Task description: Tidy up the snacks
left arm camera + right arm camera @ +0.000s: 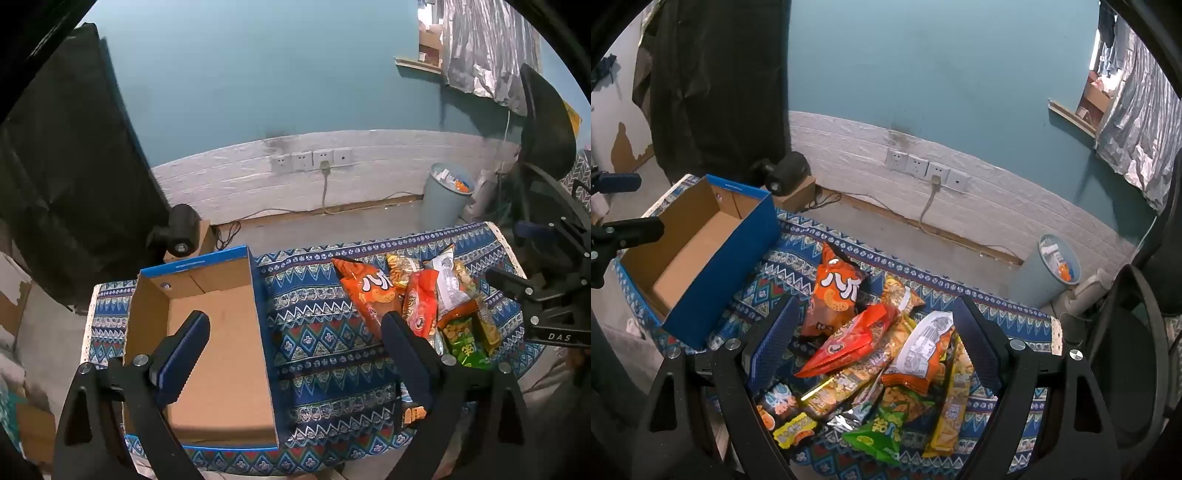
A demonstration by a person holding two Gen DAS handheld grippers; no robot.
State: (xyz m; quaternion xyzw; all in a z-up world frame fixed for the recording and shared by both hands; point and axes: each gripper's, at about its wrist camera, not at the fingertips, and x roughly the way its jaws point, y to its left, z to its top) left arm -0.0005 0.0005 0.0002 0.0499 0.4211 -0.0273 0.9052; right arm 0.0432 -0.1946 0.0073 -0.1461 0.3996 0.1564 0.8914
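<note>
yellow pack [793, 432] only r. view

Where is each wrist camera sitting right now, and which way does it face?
Left wrist: above the cardboard box, facing the wall; its open left hand-held gripper shows, with the right hand-held gripper at the edge.
Right wrist: over the snack pile, fingers open around it; right hand-held gripper shows.
Shared: box, snacks, patterned tablecloth, wall sockets, bin.

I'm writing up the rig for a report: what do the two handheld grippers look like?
Both match: the left gripper and right gripper have matte black angular frames with triangular cut-outs and silver round bolts. Their fingers carry blue ribbed pads. White "DAS" lettering marks the right one's body. No cables or sleeves show.
</note>
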